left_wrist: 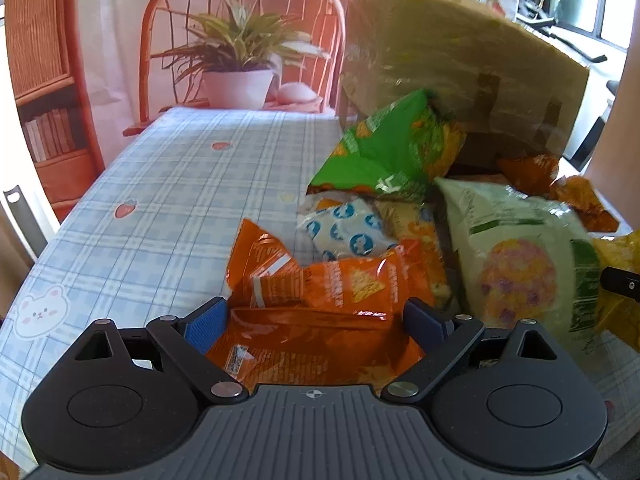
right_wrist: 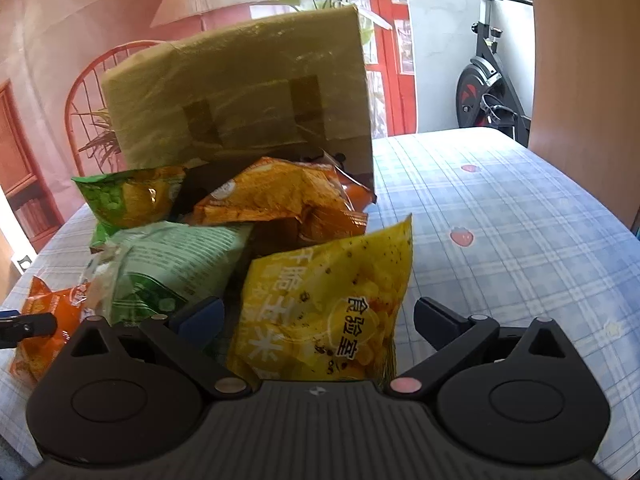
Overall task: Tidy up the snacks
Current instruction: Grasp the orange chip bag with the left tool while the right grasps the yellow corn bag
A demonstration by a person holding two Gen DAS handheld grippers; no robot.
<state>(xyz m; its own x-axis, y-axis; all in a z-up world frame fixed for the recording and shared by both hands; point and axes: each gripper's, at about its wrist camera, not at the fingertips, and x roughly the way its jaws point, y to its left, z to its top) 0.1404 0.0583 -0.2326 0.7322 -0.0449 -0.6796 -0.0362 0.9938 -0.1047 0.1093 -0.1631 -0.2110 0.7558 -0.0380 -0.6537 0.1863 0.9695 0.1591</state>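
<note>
A heap of snack bags lies on the checked tablecloth in front of a tipped cardboard box [left_wrist: 460, 64] [right_wrist: 240, 96]. In the left wrist view an orange chip bag [left_wrist: 320, 312] sits between the wide-apart fingers of my left gripper [left_wrist: 316, 320], which is open. Behind it lie a white-and-blue packet [left_wrist: 346, 232], a green bag [left_wrist: 392, 148] and a pale green bag [left_wrist: 516, 264]. In the right wrist view a yellow bag [right_wrist: 328, 308] stands between the spread fingers of my right gripper [right_wrist: 320, 316], also open. An orange-yellow bag [right_wrist: 280, 196] spills from the box.
The table [left_wrist: 160, 200] [right_wrist: 520, 220] has bare cloth to the left of the heap and to its right. A potted plant [left_wrist: 240, 64] and a rattan chair stand at the far end. An exercise bike [right_wrist: 492, 72] stands beyond the table's right side.
</note>
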